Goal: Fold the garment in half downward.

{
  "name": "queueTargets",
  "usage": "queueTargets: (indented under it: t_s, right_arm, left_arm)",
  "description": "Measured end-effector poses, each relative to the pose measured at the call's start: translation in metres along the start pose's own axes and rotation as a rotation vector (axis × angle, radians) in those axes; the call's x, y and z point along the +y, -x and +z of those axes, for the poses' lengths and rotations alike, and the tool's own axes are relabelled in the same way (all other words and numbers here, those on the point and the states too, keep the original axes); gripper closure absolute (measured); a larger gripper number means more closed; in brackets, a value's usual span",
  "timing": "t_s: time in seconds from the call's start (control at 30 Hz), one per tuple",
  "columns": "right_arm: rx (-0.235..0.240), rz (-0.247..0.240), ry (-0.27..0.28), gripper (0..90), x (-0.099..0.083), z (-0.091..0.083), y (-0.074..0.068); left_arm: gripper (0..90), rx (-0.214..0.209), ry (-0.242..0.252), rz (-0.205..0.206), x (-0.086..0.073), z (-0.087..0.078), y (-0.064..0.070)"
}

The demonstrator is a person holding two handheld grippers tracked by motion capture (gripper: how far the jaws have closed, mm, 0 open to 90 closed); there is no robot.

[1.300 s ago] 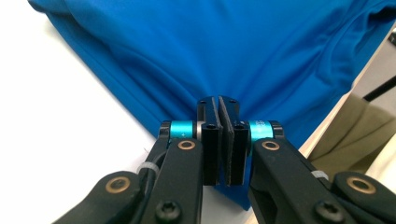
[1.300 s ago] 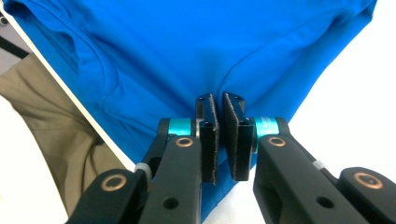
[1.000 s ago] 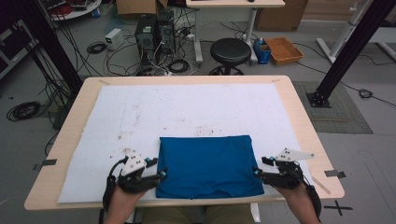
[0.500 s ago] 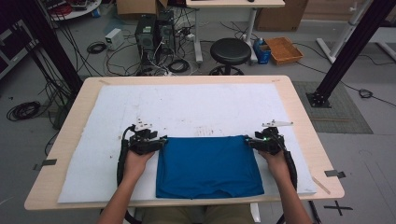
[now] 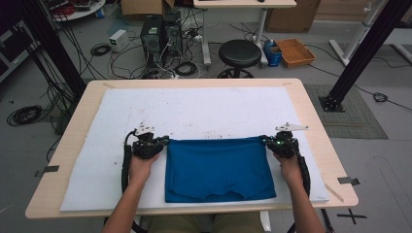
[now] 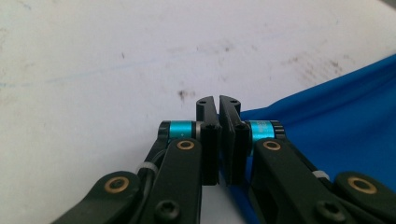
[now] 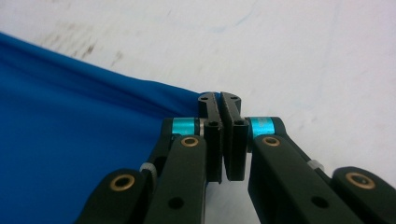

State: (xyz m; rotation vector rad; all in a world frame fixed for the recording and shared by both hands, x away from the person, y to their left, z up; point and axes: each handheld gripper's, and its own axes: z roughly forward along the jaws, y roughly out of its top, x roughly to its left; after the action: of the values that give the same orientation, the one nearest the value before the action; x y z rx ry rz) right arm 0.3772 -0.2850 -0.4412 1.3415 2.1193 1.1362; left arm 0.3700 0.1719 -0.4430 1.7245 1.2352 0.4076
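Grey floor (image 5: 388, 145) with cables (image 5: 22, 115), black stool (image 5: 239, 52), computer towers (image 5: 160, 31).

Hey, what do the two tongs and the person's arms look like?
Both tongs, left and right, are black, with jointed links, brass-coloured pivots and teal bands beside narrow flat jaws. Each carries a grey three-cornered plate on top and trails a black cable. The forearms are bare, with no sleeves in view.

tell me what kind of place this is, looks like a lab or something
Most likely a robotics or data-collection lab: desktop computer towers with tangled cables sit on the floor, black frame struts flank a table with a white mat, and a cardboard box lies nearby.
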Motion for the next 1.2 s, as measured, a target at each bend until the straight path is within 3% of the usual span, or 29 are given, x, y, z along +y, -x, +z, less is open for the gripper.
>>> queueTargets:
  t_s: [0.13,0.2,0.27,0.3,0.33,0.37,0.47,0.57,0.67,0.83,0.9,1.03,1.2]
  right_arm:
    - [-0.042,0.006,0.013,88.4,0.011,0.007,0.008]
    - [-0.059,0.019,0.037,88.3,0.017,0.01,0.011]
    - [-0.073,0.034,0.021,85.6,0.021,0.013,0.012]
    - [-0.092,0.032,0.015,78.1,0.021,0.014,0.012]
    - [-0.116,0.029,0.007,65.3,0.02,0.013,0.011]
    - [-0.129,0.036,0.001,53.4,0.019,0.012,0.012]
    - [-0.113,0.074,0.031,38.7,0.013,-0.002,0.015]
    - [-0.09,0.081,0.037,31.0,0.005,-0.016,0.012]
    - [-0.029,0.04,0.011,32.3,-0.007,-0.031,0.003]
    - [0.116,-0.042,-0.081,59.8,-0.027,-0.049,-0.017]
    - [0.12,-0.089,-0.073,65.7,-0.032,-0.059,-0.026]
    - [0.146,-0.106,-0.081,70.6,-0.04,-0.07,-0.037]
    - [0.134,-0.162,-0.148,73.7,-0.048,-0.063,-0.043]
  left_arm:
    - [86.7,0.017,0.047,-0.016,0.015,0.013,0.0]
    - [86.6,0.034,0.06,-0.02,0.018,0.02,-0.001]
    - [84.6,0.048,0.062,-0.027,0.017,0.024,-0.001]
    - [79.2,0.059,0.068,-0.034,0.017,0.023,-0.001]
    - [69.0,0.049,0.07,-0.046,0.018,0.021,-0.002]
    - [64.6,0.048,0.075,-0.049,0.018,0.018,-0.002]
    - [57.9,0.022,0.074,-0.039,0.016,0.002,0.0]
    - [56.5,-0.001,0.057,-0.004,0.005,-0.015,0.009]
    - [56.5,-0.026,0.045,0.04,-0.009,-0.031,0.018]
    - [56.6,-0.087,0.036,0.077,-0.028,-0.05,0.031]
    - [56.9,-0.124,0.035,0.105,-0.033,-0.055,0.038]
    - [66.3,-0.167,-0.016,0.22,-0.043,-0.057,0.054]
    - [69.5,-0.169,-0.067,0.264,-0.05,-0.053,0.064]
